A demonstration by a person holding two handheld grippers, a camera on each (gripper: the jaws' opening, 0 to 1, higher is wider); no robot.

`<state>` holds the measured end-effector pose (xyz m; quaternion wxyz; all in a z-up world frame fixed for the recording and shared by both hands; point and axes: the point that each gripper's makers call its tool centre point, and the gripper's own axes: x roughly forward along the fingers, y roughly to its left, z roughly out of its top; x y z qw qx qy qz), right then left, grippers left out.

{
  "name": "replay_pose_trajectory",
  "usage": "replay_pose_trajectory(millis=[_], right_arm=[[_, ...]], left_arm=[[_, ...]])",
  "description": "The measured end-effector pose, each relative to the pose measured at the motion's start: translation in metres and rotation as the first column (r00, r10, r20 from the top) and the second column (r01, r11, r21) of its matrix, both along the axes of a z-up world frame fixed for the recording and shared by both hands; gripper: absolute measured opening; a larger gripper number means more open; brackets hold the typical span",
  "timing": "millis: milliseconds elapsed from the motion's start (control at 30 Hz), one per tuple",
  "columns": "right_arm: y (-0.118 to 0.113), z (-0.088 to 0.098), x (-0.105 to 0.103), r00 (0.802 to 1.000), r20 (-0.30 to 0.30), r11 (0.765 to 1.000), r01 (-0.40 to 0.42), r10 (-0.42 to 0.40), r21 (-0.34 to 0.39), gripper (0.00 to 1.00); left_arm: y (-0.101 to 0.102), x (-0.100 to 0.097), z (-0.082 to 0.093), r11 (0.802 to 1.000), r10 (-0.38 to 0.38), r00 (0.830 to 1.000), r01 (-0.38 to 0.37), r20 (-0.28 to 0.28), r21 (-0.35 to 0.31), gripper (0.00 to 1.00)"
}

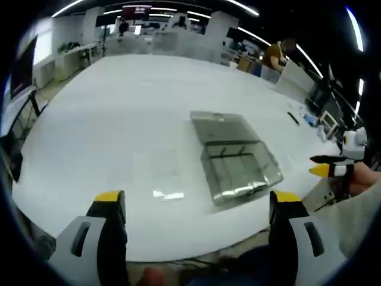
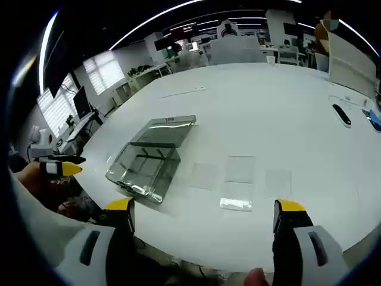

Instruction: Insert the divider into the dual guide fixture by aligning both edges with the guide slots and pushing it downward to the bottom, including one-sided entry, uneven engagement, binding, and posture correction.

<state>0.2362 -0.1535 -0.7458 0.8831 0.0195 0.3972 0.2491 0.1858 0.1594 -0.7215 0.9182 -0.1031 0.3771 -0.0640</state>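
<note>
Ahead of both claws, clear box and flat clear sheets on white table, nothing held.

Left claw [image 1: 197, 205] spread wide and empty; I see the clear plastic box [image 1: 235, 158] just beyond and toward its right jaw, lid flipped open behind it, thin ribs inside. Clear sheets [image 1: 156, 164] lie flat ahead of my left jaw, apart from the box, hard to count. Right claw [image 2: 205, 211] also wide, empty; from it the box [image 2: 149, 158] sits ahead-left, sheets [image 2: 241, 170] straight ahead between the jaws, a small shiny strip [image 2: 236, 204] nearest. White table [image 2: 268, 101] bare farther out; a dark remote [image 2: 342, 114] far right. The other claw's yellow tip shows at each view's edge, held by a hand [image 1: 363, 179].
</note>
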Motion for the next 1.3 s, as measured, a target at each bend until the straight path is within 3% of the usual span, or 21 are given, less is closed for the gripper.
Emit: replay_pose_trajectory(millis=[1300], right_arm=[[-0.0024,-0.0016,0.0020,1.000,-0.006,1.000,-0.004,0.004,0.004,0.92]], left_arm=[[-0.0044,0.0027,-0.0014,1.000,0.001,1.000,-0.001,-0.001,-0.015,0.97]])
